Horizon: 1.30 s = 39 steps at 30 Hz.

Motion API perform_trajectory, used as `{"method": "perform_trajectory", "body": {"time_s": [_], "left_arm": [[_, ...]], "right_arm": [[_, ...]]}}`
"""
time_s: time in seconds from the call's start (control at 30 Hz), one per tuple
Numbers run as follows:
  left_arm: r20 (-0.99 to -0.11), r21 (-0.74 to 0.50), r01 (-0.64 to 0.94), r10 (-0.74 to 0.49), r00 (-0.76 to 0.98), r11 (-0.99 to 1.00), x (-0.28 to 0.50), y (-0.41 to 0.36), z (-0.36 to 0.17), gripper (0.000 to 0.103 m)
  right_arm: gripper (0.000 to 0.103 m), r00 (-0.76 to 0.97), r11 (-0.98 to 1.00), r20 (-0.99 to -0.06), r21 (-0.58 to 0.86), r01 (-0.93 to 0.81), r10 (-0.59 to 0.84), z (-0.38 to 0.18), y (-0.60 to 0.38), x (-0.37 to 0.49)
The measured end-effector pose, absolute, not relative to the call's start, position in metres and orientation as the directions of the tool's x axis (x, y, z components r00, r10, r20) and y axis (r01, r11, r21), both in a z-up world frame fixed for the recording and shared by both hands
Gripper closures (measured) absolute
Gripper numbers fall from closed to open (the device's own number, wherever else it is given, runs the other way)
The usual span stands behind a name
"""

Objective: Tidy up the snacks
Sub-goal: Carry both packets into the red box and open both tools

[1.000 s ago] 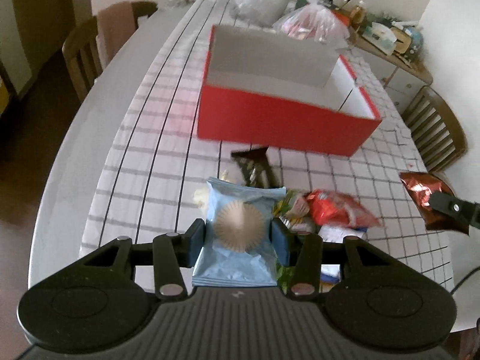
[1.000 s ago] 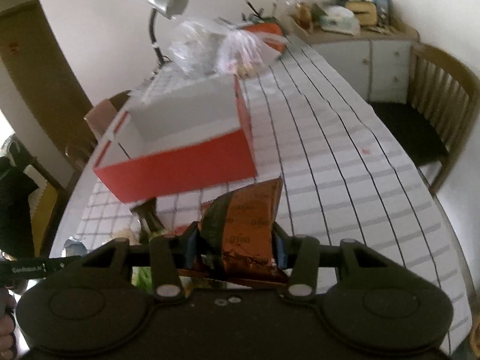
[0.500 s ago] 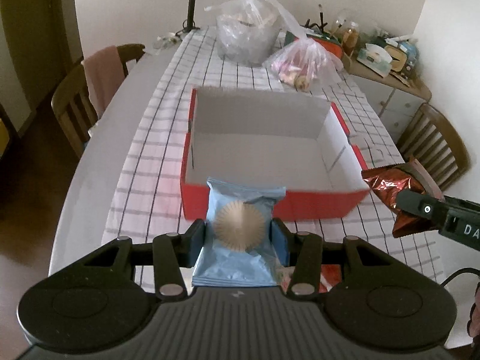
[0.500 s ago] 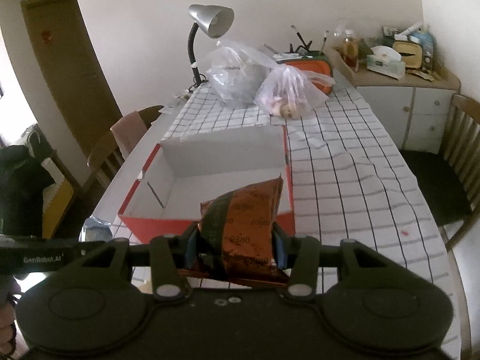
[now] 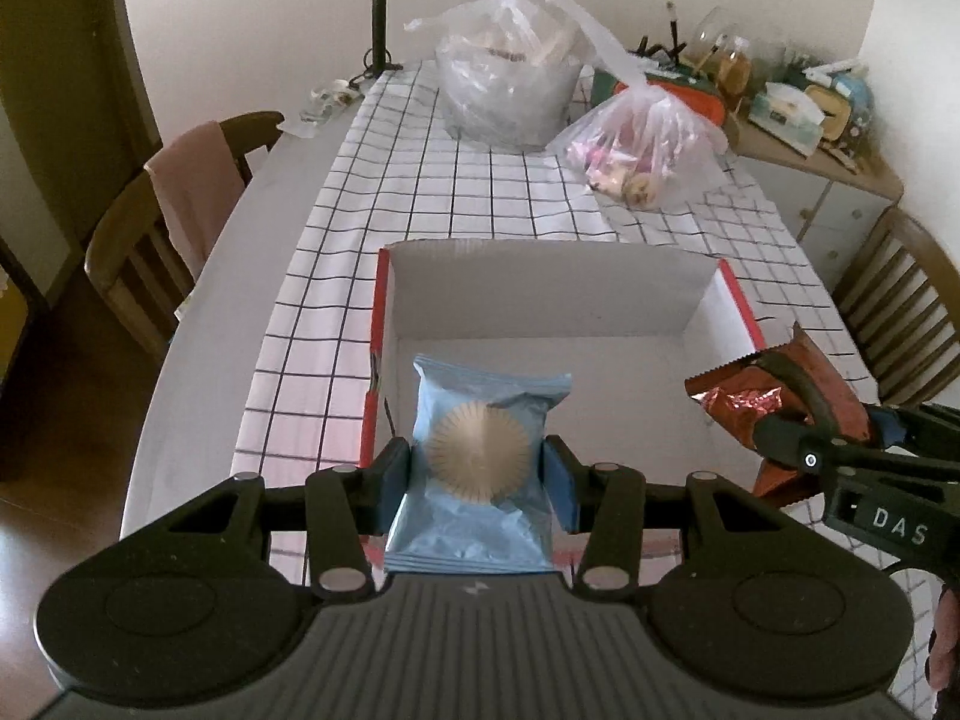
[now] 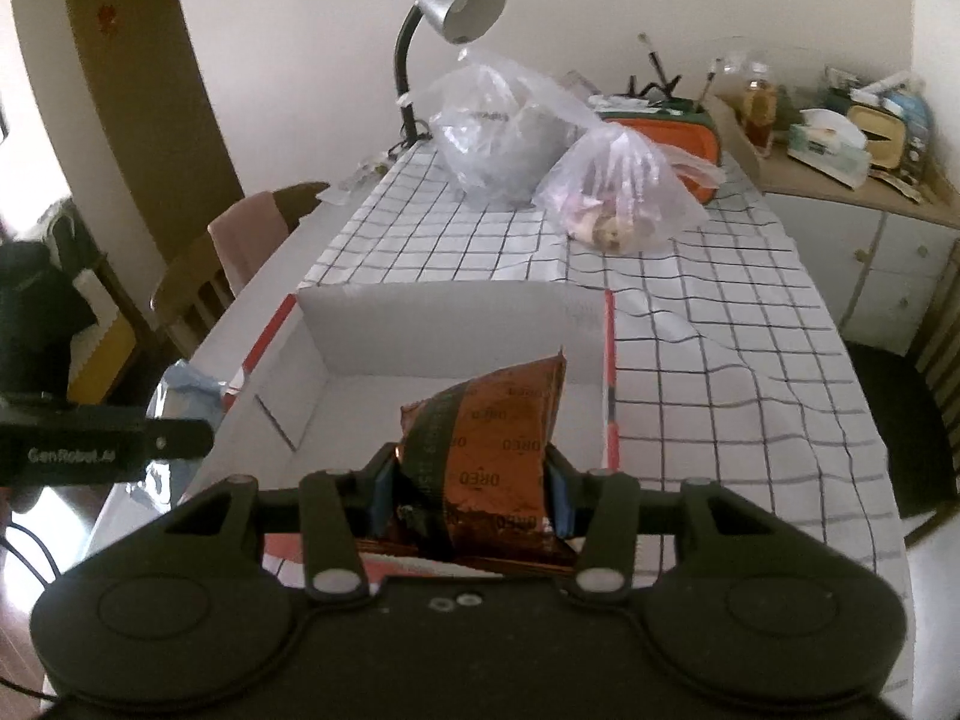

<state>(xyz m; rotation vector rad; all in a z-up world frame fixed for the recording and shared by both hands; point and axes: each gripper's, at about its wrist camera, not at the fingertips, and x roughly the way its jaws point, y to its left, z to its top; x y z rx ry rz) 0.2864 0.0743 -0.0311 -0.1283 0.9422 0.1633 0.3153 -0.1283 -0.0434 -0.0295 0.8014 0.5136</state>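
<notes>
My left gripper (image 5: 478, 483) is shut on a light blue snack packet (image 5: 477, 468) with a gold round print, held over the near left part of the red box (image 5: 373, 360) with its white, bare inside. My right gripper (image 6: 470, 495) is shut on a copper-brown Oreo packet (image 6: 492, 450), held over the box's (image 6: 609, 360) near right part. In the left wrist view the right gripper (image 5: 828, 429) with its brown packet (image 5: 744, 402) comes in from the right edge. The left gripper's body (image 6: 90, 447) and a bit of blue packet (image 6: 192, 381) show at the left of the right wrist view.
Two clear plastic bags (image 5: 510, 84) (image 5: 642, 150) stand beyond the box on the checked tablecloth (image 5: 456, 192). A desk lamp (image 6: 450, 6) rises at the far end. Wooden chairs (image 5: 150, 228) (image 5: 900, 312) flank the table; a cluttered sideboard (image 6: 840, 150) stands at the far right.
Both grippers have carried their packets forward from the snack pile to over the box. The box's inside has come into full view and the loose snacks have dropped out of sight.
</notes>
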Motion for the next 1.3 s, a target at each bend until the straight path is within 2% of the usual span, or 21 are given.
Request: {"method": "perform_trajectory", "body": {"time_s": [0.43, 0.87, 1.07, 1.17, 1.3], "left_arm": [[-0.878, -0.004, -0.209, 0.096, 0.468, 0.978, 0.349, 0.080, -0.081, 0.056], [-0.911, 0.034, -0.185, 0.107, 0.398, 0.982, 0.366, 0.075, -0.116, 0.056], [-0.906, 0.039, -0.165, 0.104, 0.409, 0.986, 0.366, 0.071, -0.116, 0.056], [-0.905, 0.034, -0.161, 0.098, 0.414, 0.986, 0.364, 0.070, -0.115, 0.056], [-0.899, 0.021, -0.163, 0.090, 0.430, 0.986, 0.358, 0.072, -0.109, 0.055]], "right_arm": [[0.056, 0.494, 0.847, -0.763, 0.129, -0.515, 0.417, -0.090, -0.087, 0.355], [0.055, 0.439, 0.844, -0.816, 0.108, -0.525, 0.377, -0.126, -0.073, 0.363], [0.055, 0.434, 0.846, -0.823, 0.098, -0.525, 0.365, -0.130, -0.072, 0.362], [0.052, 0.439, 0.848, -0.822, 0.097, -0.521, 0.364, -0.128, -0.073, 0.362], [0.044, 0.444, 0.845, -0.811, 0.110, -0.523, 0.380, -0.120, -0.076, 0.359]]}}
